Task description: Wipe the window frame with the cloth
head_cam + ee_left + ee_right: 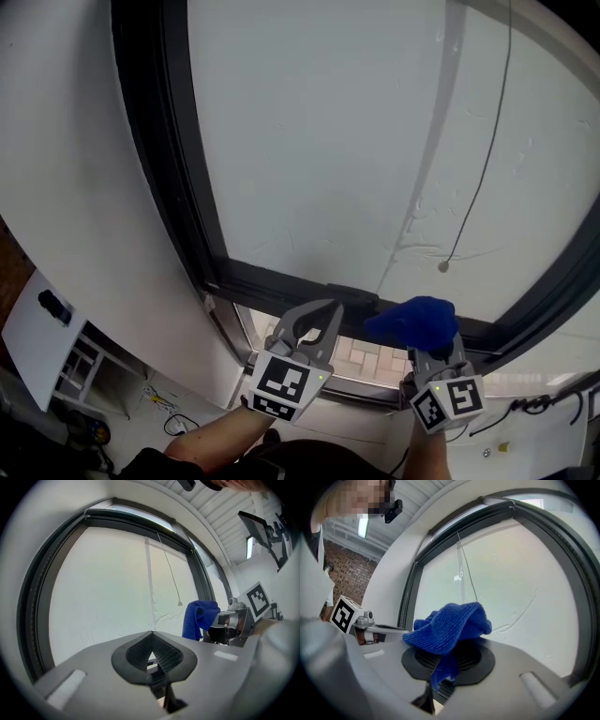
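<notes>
Far left there's plain white wall point(66, 169), then the dark window frame point(173, 169) running down its left upright and along the bottom rail; the pane behind it looks milky white. The left gripper point(330, 306) sits low by that bottom rail, its curved tips meeting with nothing between them; the left gripper view shows the same, tips together and empty. Just to the right, the right gripper point(431, 349) is clamped on the blue cloth point(417, 321); the cloth bunches up over the jaws and sits right at the bottom rail, though I can't tell if it's actually touching the frame. Further right a thin cord point(487, 159) hangs down across the pane.
</notes>
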Demonstrator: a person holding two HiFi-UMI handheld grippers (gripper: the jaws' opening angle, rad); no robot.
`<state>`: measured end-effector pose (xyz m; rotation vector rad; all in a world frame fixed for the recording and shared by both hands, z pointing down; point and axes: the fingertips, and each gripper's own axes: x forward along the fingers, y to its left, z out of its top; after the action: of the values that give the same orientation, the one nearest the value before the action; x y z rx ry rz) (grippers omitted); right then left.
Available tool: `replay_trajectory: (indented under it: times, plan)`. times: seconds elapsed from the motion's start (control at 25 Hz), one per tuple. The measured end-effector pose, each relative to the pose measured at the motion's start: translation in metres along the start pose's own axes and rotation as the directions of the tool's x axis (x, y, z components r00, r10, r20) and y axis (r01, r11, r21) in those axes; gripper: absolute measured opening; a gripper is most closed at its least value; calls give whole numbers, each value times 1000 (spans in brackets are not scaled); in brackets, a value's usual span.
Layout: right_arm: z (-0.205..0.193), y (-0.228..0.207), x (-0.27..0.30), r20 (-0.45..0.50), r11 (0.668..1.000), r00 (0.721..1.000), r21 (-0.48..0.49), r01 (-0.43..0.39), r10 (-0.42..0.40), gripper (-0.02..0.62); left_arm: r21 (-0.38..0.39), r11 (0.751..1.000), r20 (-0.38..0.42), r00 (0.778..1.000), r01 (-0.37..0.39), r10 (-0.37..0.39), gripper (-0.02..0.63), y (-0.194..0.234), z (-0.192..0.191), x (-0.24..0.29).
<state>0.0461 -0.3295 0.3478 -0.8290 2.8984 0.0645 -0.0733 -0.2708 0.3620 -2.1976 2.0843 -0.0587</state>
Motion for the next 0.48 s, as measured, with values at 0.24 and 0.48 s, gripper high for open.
replay_trajectory:
  times: [0.24, 0.48]
  plan:
    - [-1, 8, 7, -3, 1000, 1000, 3, 5, -5, 61, 10, 1000, -2, 1000, 3, -3, -6, 15, 0, -9]
    - [3, 9, 9, -10, 1000, 1000, -18, 13, -13, 61, 10, 999, -4, 999, 32, -32, -6, 7, -2, -12]
